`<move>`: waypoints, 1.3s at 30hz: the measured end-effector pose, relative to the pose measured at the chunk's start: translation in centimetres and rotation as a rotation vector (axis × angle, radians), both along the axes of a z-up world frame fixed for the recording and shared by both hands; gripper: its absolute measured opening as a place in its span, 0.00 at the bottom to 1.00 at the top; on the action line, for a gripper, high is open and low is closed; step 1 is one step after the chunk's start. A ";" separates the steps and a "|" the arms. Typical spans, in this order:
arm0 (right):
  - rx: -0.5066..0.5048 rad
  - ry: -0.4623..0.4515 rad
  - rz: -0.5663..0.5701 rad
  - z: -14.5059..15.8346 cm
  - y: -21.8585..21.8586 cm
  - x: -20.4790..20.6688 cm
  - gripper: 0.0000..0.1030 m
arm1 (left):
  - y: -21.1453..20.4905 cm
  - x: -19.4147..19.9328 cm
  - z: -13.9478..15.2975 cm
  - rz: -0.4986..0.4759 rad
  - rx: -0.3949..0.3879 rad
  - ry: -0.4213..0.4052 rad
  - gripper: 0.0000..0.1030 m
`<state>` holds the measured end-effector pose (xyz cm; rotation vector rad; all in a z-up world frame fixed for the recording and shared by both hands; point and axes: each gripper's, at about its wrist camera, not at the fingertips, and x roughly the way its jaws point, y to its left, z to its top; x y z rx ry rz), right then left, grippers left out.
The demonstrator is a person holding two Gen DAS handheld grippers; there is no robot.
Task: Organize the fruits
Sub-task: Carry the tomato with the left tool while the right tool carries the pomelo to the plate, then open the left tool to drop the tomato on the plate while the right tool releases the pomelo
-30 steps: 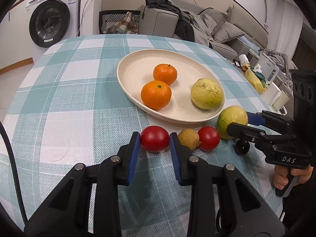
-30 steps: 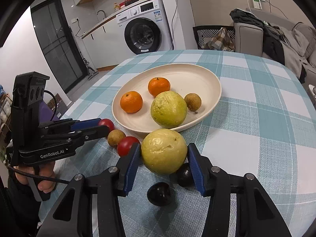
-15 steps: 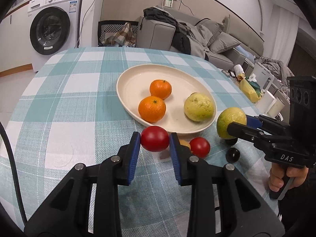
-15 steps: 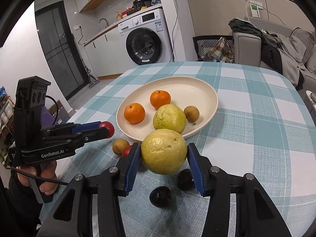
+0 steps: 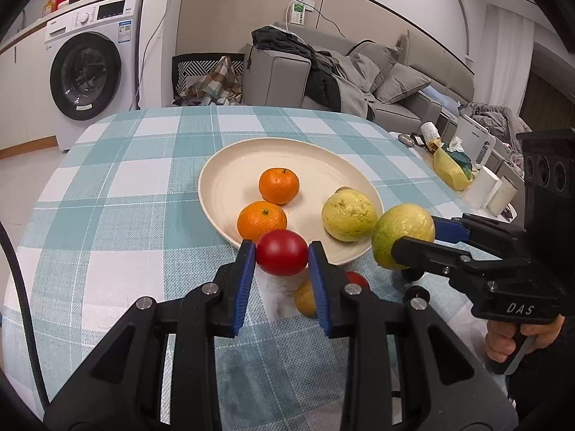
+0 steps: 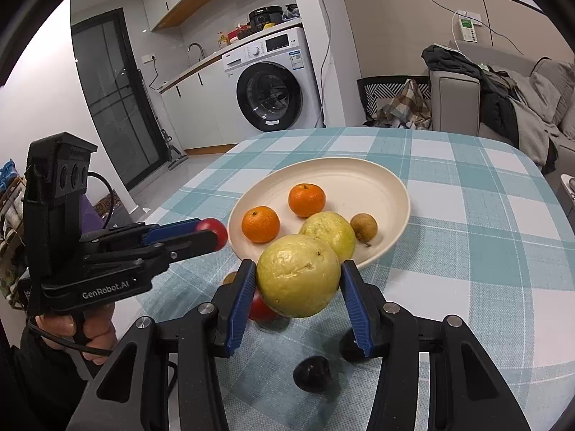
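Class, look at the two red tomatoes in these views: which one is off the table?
The red tomato clamped in the left gripper, held up at the near rim of the plate. The other tomato lies on the checked tablecloth below, partly hidden behind the gripper's finger.

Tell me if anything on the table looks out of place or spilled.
Nothing is spilled or damaged. A few fruits sit loose on the tablecloth beside the plate: a red tomato, a small brown fruit and two dark fruits.

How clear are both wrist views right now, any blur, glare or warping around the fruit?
Left wrist view: sharp, even indoor light, no glare on the tomato; fisheye bends the table edge. Right wrist view: also sharp; soft shadows under the yellow-green fruit and dark fruit; black corners.
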<state>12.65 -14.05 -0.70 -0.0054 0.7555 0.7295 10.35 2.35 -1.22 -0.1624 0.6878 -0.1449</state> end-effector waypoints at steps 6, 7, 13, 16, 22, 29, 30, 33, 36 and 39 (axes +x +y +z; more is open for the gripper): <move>-0.002 0.012 0.008 -0.1 0.8 0.5 0.48 | -0.5 1.2 -0.1 -0.010 0.011 0.003 0.26; -0.003 0.017 0.009 -0.2 0.9 0.6 0.48 | -0.7 1.4 -0.1 -0.011 0.012 0.003 0.26; -0.010 0.024 0.013 -0.3 1.3 1.0 0.48 | -0.9 2.5 -0.4 -0.019 0.016 0.012 0.26; -0.015 0.022 0.012 -0.3 1.5 1.2 0.48 | -1.0 2.9 -0.5 -0.024 0.017 0.016 0.26; -0.020 0.017 0.011 -0.1 1.7 1.8 0.48 | -1.2 3.7 -0.9 -0.027 0.024 0.027 0.26; -0.026 0.011 0.002 0.0 1.8 2.6 0.48 | -1.3 4.1 -1.2 -0.033 0.029 0.029 0.26; -0.029 0.008 0.002 0.0 1.9 2.7 0.48 | -1.3 4.1 -1.2 -0.034 0.027 0.030 0.26; -0.041 0.002 0.003 -0.1 2.2 3.0 0.48 | -1.6 4.1 -1.3 -0.039 0.035 0.031 0.26; -0.049 -0.002 0.003 -0.1 2.3 3.1 0.48 | -1.8 4.2 -1.3 -0.046 0.042 0.034 0.26; -0.057 -0.001 0.002 -0.3 2.4 3.1 0.48 | -1.9 4.2 -1.4 -0.048 0.044 0.036 0.27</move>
